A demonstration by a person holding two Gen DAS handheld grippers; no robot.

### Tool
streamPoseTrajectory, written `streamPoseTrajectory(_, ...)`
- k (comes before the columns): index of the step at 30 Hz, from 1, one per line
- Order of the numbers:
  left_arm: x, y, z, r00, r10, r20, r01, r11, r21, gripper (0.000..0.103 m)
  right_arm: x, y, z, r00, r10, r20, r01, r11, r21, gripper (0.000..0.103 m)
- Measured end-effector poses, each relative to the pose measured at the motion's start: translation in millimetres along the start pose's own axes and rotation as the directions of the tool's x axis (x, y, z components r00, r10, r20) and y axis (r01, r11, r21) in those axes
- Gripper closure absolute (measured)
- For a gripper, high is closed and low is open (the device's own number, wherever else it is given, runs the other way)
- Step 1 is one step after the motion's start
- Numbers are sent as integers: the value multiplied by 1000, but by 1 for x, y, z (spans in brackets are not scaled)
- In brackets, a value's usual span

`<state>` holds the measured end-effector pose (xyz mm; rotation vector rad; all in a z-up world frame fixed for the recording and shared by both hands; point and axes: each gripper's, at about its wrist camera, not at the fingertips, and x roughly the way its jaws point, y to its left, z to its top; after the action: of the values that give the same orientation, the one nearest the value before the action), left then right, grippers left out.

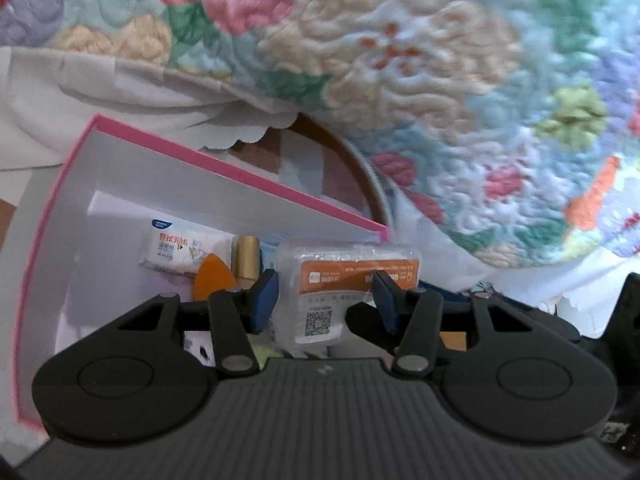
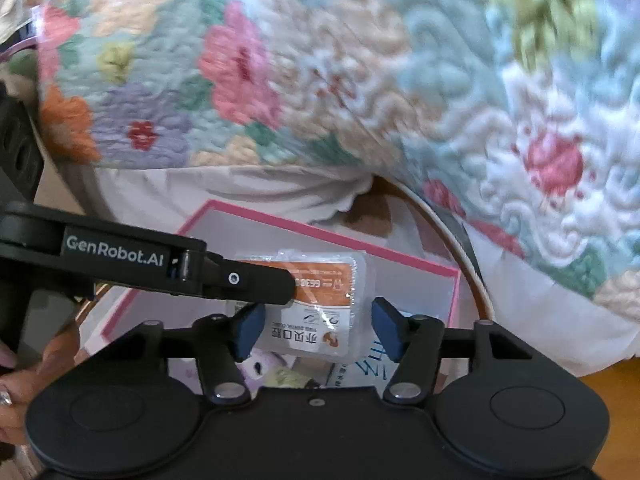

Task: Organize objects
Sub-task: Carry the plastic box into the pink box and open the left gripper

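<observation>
A pink-rimmed white box [image 1: 224,176] holds small items: a wet-wipe packet [image 1: 176,246], an orange pick [image 1: 214,276], a gold tube [image 1: 246,258]. A clear plastic case with an orange label [image 1: 344,284] stands at the box's right end. My left gripper [image 1: 326,298] is open, its blue pads either side of the case, not pressing it. In the right wrist view the same case [image 2: 320,300] sits in the box [image 2: 420,276]; my right gripper [image 2: 316,330] is open just in front of it. The left gripper's arm [image 2: 160,264] crosses over the case.
A floral quilt [image 1: 440,80] with a white sheet [image 2: 540,308] hangs over and behind the box. A round wooden table edge [image 2: 476,280] curves past the box's right side. A hand [image 2: 36,364] holds the left gripper at lower left.
</observation>
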<state>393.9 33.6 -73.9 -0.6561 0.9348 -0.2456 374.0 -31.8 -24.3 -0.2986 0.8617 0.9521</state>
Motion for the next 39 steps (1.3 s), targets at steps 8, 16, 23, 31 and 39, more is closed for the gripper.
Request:
streamPoseTrajectory(8, 49, 19, 7, 999, 25, -30, -26, 1000, -17, 52, 48, -14, -1, 995, -55, -83, 55, 998, -5, 46)
streamPoseTrajectory(16, 80, 22, 10, 998, 50, -47, -50, 999, -13, 53, 87, -19, -2, 977, -148, -154, 140, 988, -65, 46)
streamPoseTrajectory(23, 88, 14, 10, 996, 80, -43, -79, 997, 25, 55, 91, -18, 1, 967, -222, -123, 211, 973, -91, 47)
streamPoseTrajectory(31, 87, 9, 1, 996, 67, -62, -65, 997, 37, 67, 74, -11, -12, 977, -211, -44, 205, 973, -104, 47)
streamPoseTrajectory(39, 102, -3, -9, 986, 149, -80, -144, 987, 67, 74, 46, -12, -29, 990, -142, 9, 142, 990, -12, 47)
